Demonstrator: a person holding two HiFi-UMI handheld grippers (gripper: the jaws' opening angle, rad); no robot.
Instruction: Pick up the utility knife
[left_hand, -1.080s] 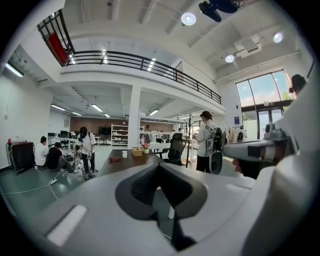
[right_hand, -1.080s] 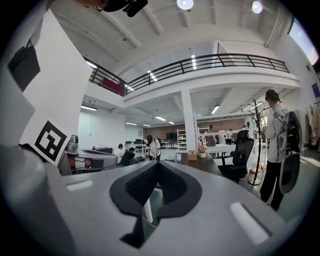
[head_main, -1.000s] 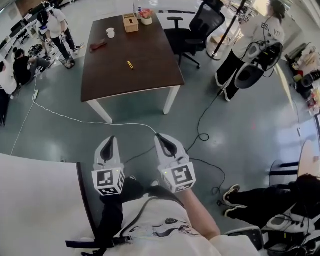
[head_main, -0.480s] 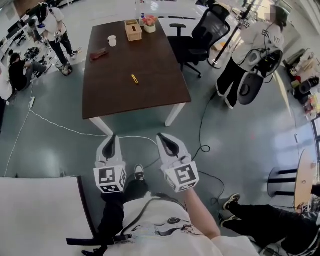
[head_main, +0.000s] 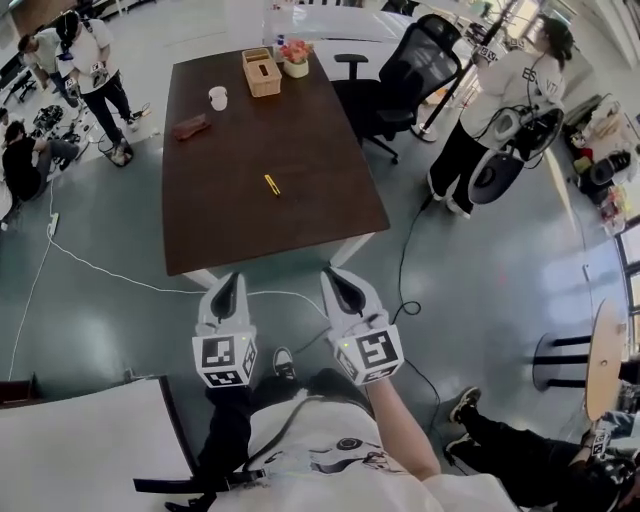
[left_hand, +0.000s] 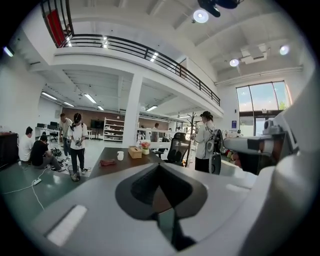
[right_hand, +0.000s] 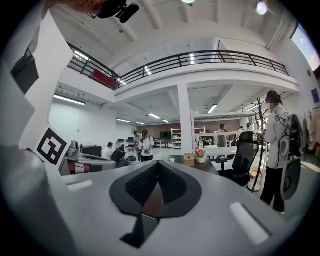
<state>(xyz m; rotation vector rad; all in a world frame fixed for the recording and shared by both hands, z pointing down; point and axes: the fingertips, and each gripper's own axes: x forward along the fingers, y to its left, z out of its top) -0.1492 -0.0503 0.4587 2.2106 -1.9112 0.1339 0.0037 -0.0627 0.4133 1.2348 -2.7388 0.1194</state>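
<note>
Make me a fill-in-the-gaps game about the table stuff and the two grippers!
1. The utility knife lying on the brown table is coloured ____.
2. The left gripper and the right gripper both have their jaws ____.
3. The pot beside the wooden box holds pink ____.
4. The office chair next to the table is coloured ____.

Missing words: yellow; shut; flowers; black.
</note>
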